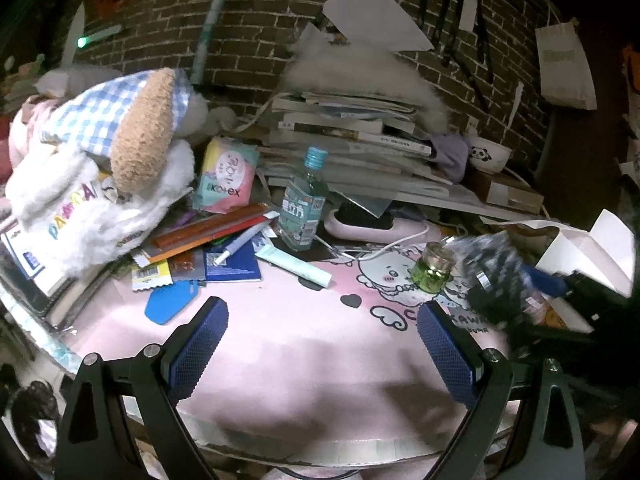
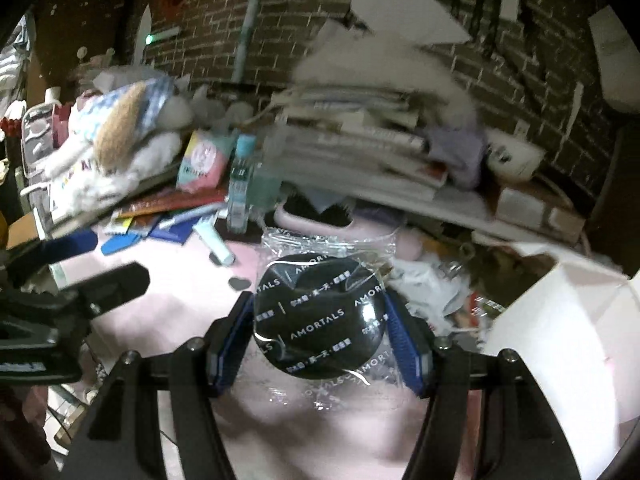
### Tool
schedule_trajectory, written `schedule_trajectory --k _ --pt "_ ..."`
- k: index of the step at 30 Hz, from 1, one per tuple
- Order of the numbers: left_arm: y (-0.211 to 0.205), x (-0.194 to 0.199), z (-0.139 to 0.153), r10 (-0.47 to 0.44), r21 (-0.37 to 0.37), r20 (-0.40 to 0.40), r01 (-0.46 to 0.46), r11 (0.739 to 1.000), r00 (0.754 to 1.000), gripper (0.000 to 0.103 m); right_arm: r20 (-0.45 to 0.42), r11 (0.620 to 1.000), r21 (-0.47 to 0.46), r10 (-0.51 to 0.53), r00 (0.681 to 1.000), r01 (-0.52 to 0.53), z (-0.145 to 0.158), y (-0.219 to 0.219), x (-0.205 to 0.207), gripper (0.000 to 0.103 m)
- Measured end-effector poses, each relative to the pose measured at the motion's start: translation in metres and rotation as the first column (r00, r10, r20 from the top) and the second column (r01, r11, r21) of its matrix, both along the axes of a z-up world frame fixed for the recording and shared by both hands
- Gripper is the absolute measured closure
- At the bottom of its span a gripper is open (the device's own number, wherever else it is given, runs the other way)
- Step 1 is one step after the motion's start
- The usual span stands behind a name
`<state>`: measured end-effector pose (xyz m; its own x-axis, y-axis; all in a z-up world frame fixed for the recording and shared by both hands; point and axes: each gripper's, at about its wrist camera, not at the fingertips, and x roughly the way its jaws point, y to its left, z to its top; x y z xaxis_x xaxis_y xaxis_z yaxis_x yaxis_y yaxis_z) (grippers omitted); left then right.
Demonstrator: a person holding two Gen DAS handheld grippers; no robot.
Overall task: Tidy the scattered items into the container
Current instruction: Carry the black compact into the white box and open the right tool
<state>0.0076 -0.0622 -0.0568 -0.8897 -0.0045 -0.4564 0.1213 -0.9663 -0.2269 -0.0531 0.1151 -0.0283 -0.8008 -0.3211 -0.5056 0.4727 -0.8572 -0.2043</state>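
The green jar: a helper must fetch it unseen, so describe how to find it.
On the pink cartoon mat, look right of the clear bottle, near the white box. The small green jar stands alone there, squat, with a clear lid.

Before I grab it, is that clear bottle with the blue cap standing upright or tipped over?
Upright: the bottle stands on its base, blue cap on top, in front of the book stack.

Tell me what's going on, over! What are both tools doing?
Left tool open, empty, over the pink mat. Right tool shut on black puff packet. White box on the right. Clutter behind, nothing blocking.
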Motion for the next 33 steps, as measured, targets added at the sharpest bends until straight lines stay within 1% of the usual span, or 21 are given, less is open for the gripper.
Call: schedule_trajectory --k 1,3,7,11,17,18,21,22,23,24,25,27,28,31,33 --pt "0.001 0.001 0.001 0.005 -0.006 -0.002 -0.005 1.000 1.000 0.008 -0.010 1.000 -0.003 -0.004 1.000 0.004 0.004 0.003 0.001 0.042" --pt "0.003 0.002 0.003 0.008 -0.017 -0.006 -0.008 1.000 1.000 0.002 -0.040 1.000 -0.012 -0.025 0.999 0.025 0.016 0.014 0.004 0.042" --pt "0.009 0.006 0.008 0.011 -0.037 -0.027 -0.012 0.999 1.000 0.001 -0.076 0.997 -0.028 -0.080 0.994 0.078 0.038 0.040 0.004 0.042" --pt "0.016 0.007 0.011 0.002 -0.050 -0.037 -0.004 0.999 0.999 0.001 -0.099 0.990 -0.016 -0.144 0.985 0.143 0.056 0.074 0.001 0.042" --pt "0.030 0.004 0.012 -0.041 -0.055 -0.029 0.040 0.998 0.999 0.001 -0.122 0.966 0.014 -0.254 0.960 0.257 0.073 0.125 -0.004 0.042" --pt "0.032 0.004 0.012 -0.051 -0.050 -0.036 0.049 0.998 0.998 0.001 -0.123 0.960 0.017 -0.274 0.954 0.278 0.076 0.134 -0.005 0.042" --pt "0.036 0.013 0.015 -0.114 0.007 -0.147 0.116 0.993 0.983 0.001 -0.113 0.939 0.043 -0.336 0.935 0.342 0.080 0.161 -0.012 0.042" --pt "0.037 0.012 0.016 -0.123 0.011 -0.139 0.126 0.992 0.983 0.000 -0.104 0.934 0.051 -0.347 0.932 0.354 0.080 0.168 -0.015 0.042" --pt "0.039 0.010 0.017 -0.124 -0.002 -0.116 0.125 0.992 0.985 0.001 -0.087 0.929 0.060 -0.359 0.929 0.365 0.080 0.175 -0.018 0.042" --pt "0.042 0.008 0.018 -0.115 -0.033 -0.093 0.113 0.993 0.989 0.001 -0.073 0.926 0.068 -0.366 0.928 0.370 0.080 0.181 -0.022 0.042" --pt "0.049 0.004 0.019 -0.097 -0.099 -0.059 0.091 0.991 0.993 0.001 -0.056 0.925 0.082 -0.369 0.928 0.372 0.079 0.186 -0.025 0.042" --pt "0.056 0.000 0.017 -0.083 -0.164 -0.012 0.080 0.983 0.997 0.001 -0.016 0.921 0.119 -0.371 0.929 0.370 0.076 0.196 -0.034 0.042" --pt "0.057 -0.003 0.015 -0.074 -0.177 0.006 0.074 0.981 0.997 0.001 0.002 0.921 0.133 -0.371 0.929 0.367 0.074 0.199 -0.038 0.042" --pt "0.056 -0.006 0.012 -0.057 -0.162 0.035 0.061 0.985 0.998 0.001 0.059 0.923 0.179 -0.357 0.932 0.342 0.068 0.204 -0.048 0.042" --pt "0.057 -0.009 0.010 -0.044 -0.184 0.055 0.053 0.982 0.998 0.001 0.098 0.925 0.194 -0.350 0.932 0.327 0.065 0.206 -0.052 0.041"
